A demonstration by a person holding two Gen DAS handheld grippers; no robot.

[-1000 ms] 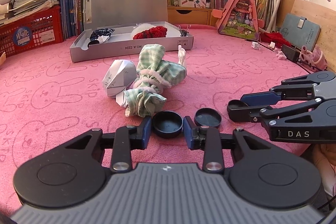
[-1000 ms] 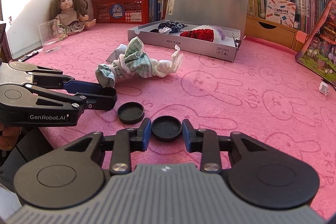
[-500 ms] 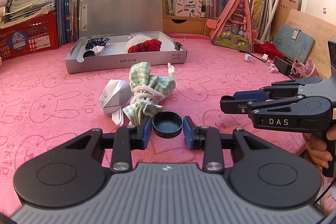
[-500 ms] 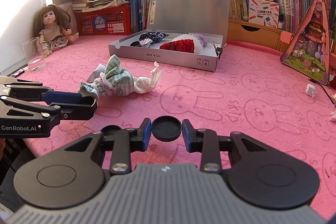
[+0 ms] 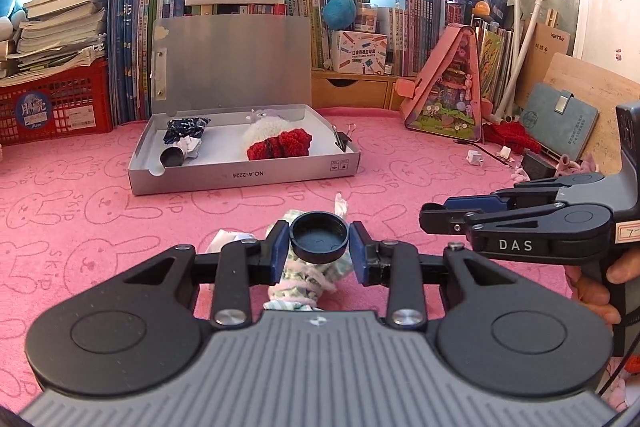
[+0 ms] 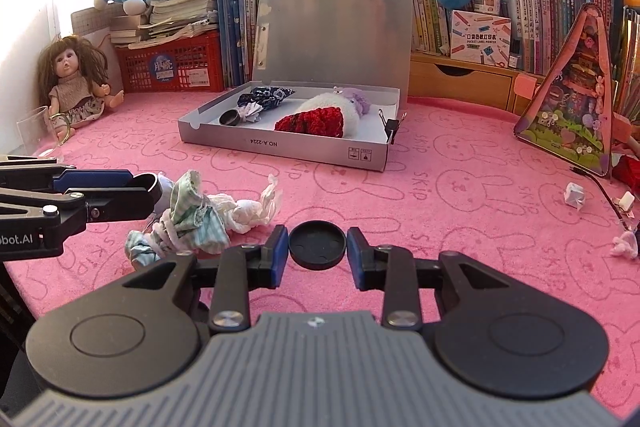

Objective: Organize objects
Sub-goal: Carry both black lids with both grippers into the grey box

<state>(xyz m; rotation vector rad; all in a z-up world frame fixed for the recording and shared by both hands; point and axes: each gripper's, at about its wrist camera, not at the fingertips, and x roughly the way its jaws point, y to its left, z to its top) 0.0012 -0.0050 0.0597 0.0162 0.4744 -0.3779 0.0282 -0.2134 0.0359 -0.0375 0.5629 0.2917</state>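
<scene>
Above a pink rabbit-print blanket [image 6: 460, 195], I carry one black round cap in each gripper. My left gripper [image 5: 319, 242] pinches its cap [image 5: 319, 237] hollow side up, the blue pads pressed against the rim on both sides; my right gripper [image 6: 317, 245] pinches the other cap [image 6: 317, 244], flat face showing, in the same way. Both caps hang clear of the blanket. In the left wrist view, my right gripper juts in from three o'clock, a hand [image 5: 600, 291] on its grip. The open grey box [image 6: 280, 147], lid upright, lies at twelve o'clock from both grippers; inside it are a dark patterned bundle [image 6: 266, 97], a small dark ring [image 6: 229, 117] just beside it, and a red-and-white plush [image 6: 320, 115]. A green checked cloth bundle [image 6: 188, 223] lies on the blanket at ten o'clock of the right gripper, touching crumpled white tissue [image 6: 252, 207]. A doll [image 6: 74, 83] sits at the far left beside a clear glass [image 6: 38, 133]. Books and plush toys line the back wall.
</scene>
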